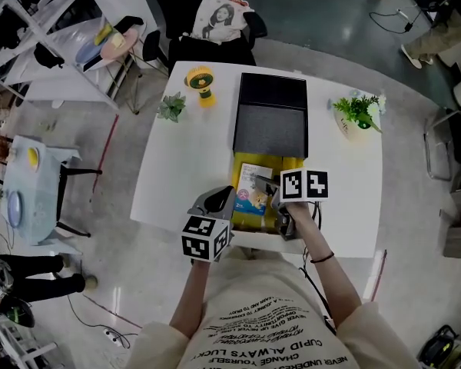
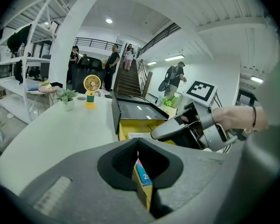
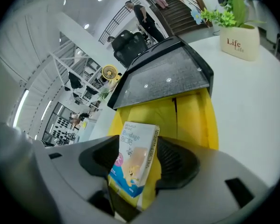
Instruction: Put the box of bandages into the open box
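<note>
The box of bandages (image 1: 251, 196) is white and blue with a pale picture on its front. It stands tilted over the yellow inside of the open box (image 1: 293, 164), whose black lid (image 1: 270, 114) lies folded back. My left gripper (image 1: 229, 198) is shut on the box's near left edge; in the left gripper view the thin edge (image 2: 143, 183) sits between the closed jaws (image 2: 137, 146). My right gripper (image 1: 265, 193) comes in from the right. Its jaws (image 3: 139, 154) stand wide, with the bandage box (image 3: 130, 162) between the pads and the yellow box (image 3: 196, 120) behind.
The white table (image 1: 184, 175) also carries a yellow fan (image 1: 200, 83), a small plant (image 1: 171, 106) at the back left and a potted plant (image 1: 359, 114) at the back right. A chair (image 1: 215, 29) stands behind the table. Several people (image 2: 113, 59) stand far off.
</note>
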